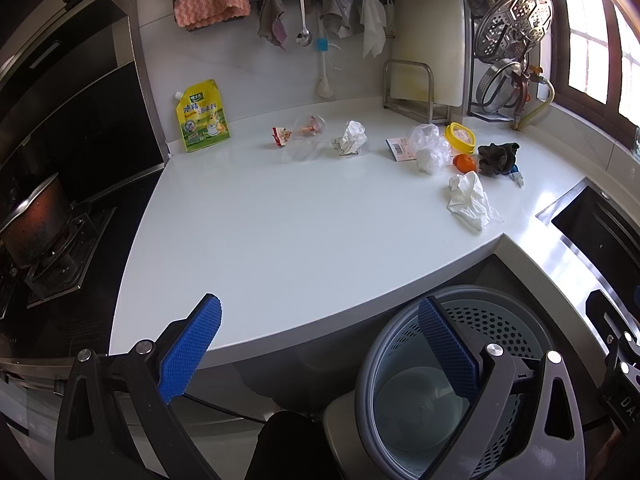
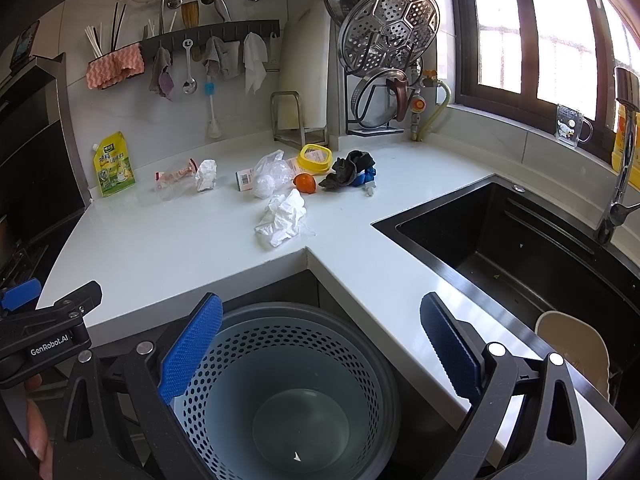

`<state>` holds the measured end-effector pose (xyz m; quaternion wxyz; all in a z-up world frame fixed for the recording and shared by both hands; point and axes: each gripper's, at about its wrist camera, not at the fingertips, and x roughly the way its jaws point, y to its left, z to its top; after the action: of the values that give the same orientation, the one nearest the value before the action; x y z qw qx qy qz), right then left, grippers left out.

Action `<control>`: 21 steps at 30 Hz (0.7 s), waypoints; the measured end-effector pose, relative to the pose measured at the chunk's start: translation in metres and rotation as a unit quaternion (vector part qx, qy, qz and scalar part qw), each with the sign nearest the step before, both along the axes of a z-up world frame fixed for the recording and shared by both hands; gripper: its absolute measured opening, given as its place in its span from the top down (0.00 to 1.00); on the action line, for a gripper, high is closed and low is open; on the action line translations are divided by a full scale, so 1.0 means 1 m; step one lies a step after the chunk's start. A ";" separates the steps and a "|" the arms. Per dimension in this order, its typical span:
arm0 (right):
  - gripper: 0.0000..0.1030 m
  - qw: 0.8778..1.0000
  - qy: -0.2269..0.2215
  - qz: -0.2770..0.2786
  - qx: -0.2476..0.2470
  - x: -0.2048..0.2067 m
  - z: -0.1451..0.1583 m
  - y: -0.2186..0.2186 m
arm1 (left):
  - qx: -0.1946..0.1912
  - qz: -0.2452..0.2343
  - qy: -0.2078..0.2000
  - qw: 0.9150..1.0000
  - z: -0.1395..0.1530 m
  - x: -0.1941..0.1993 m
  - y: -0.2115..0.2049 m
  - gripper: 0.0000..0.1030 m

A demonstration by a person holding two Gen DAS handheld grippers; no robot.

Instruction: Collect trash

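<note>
So, left to right on the counter (image 1: pixel 280 240): yellow pouch (image 1: pixel 202 120), clear cup (image 1: pixel 306 140) that's hard to make out, crumpled tissue (image 1: pixel 470 200). Left gripper (image 1: pixel 320 340) and right gripper (image 2: pixel 320 344) both gape wide, empty, above the perforated bin (image 2: pixel 288 380), partly hidden behind their fingers.

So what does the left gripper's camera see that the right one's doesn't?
Only the left view shows the dark pot on the stove. Only the right view shows the whole black sink, the chrome tap and the clear printed mug on the sill. Both show the white counter, crumpled white tissue, yellow pouch and perforated grey bin.
</note>
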<state>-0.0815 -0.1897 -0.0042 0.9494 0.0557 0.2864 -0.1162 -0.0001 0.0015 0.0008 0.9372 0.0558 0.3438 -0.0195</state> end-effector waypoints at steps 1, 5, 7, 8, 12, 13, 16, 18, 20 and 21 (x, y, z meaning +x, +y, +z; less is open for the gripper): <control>0.08 1.000 0.000 0.000 0.000 0.000 0.000 0.000 | 0.000 0.000 0.000 1.000 0.000 0.000 0.000 0.06; 0.08 1.000 0.000 0.000 0.000 0.000 0.000 0.000 | 0.001 0.001 0.000 1.000 0.001 0.001 0.000 0.06; 0.08 1.000 0.001 0.000 0.001 0.001 0.000 0.000 | 0.000 0.001 0.001 1.000 0.002 0.001 0.000 0.06; 0.08 1.000 0.001 0.001 0.001 0.001 0.000 0.001 | 0.000 0.001 0.002 1.000 0.002 0.002 0.001 0.06; 0.08 1.000 0.002 0.005 0.002 0.004 -0.003 0.002 | 0.000 0.002 0.001 1.000 0.001 0.003 0.003 0.06; 0.08 1.000 0.001 0.013 0.006 0.005 -0.004 0.003 | 0.000 0.002 0.001 1.000 0.000 0.003 0.004 0.06; 0.08 0.999 0.000 0.034 0.015 0.011 -0.006 0.002 | 0.004 0.005 0.000 1.000 -0.004 0.006 0.005 0.06; 0.08 0.999 -0.001 0.040 0.013 0.018 -0.007 0.001 | 0.011 0.006 -0.001 1.000 -0.006 0.010 0.006 0.06; 0.08 0.999 0.000 0.045 0.010 0.028 -0.007 -0.002 | 0.015 0.009 -0.001 1.000 -0.009 0.016 0.007 0.06; 0.08 0.999 0.000 0.047 0.009 0.033 -0.008 -0.004 | 0.015 0.010 -0.001 1.000 -0.010 0.020 0.009 0.06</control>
<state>-0.0484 -0.1933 -0.0121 0.9532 0.0507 0.2901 -0.0686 0.0202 0.0101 -0.0087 0.9369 0.0660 0.3434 -0.0048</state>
